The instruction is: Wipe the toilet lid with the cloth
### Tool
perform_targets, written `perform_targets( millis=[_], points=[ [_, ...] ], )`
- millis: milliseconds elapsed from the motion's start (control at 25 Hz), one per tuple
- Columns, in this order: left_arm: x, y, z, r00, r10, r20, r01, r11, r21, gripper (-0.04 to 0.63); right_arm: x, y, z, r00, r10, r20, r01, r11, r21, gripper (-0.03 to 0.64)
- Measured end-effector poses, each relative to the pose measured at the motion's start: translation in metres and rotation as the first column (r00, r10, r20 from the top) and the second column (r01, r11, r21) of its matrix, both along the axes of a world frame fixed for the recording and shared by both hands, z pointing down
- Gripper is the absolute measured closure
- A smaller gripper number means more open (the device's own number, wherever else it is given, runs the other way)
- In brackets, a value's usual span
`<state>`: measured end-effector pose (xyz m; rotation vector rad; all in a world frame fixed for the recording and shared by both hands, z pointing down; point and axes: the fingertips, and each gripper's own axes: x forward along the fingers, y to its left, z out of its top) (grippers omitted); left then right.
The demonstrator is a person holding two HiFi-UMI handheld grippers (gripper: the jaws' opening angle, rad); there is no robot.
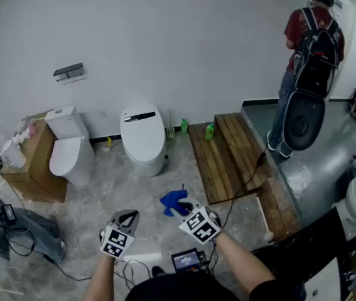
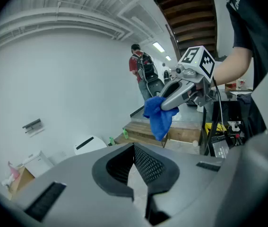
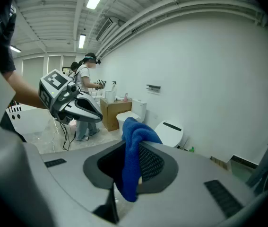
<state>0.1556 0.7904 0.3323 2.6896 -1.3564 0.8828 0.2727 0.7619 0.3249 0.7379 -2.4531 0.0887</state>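
The right claw (image 3: pixel 134 163) is clamped on the blue cloth (image 3: pixel 133 148); the cloth is bunched between the pads, with a fold standing up above the jaws and a tail hanging below them. The left claw (image 2: pixel 135 167) is closed with nothing in it; its jaws meet at the tips. In the head view both are held low in front of the person, side by side and a little apart, each tipped somewhat downward over the marble-patterned floor (image 1: pixel 96 199). The cloth is in the air at the tip of the right claw, well apart from the toilet (image 1: pixel 144 144); that toilet stands ahead against the white wall (image 1: pixel 165 42) with its lid (image 1: pixel 142 129) down. To its left is a second toilet (image 1: pixel 71 154) beside a cardboard box (image 1: pixel 38 162); to its right, two green bottles (image 1: pixel 184 126) stand by a wooden platform (image 1: pixel 228 155). A paper holder (image 1: pixel 69 72) is fixed on the wall. A person with a backpack (image 1: pixel 312 49) stands at the far right, facing away.
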Motion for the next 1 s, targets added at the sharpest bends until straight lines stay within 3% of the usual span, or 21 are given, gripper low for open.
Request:
perform_targets(
  millis=[1000],
  points=[
    [0.019, -0.033, 0.018, 0.998, -0.025, 0.056, 0.025, 1.000, 0.004, 0.584, 0.025, -0.042, 0.013, 0.998, -0.005, 0.056, 0.007, 0.999, -0.039, 0.549]
  ],
)
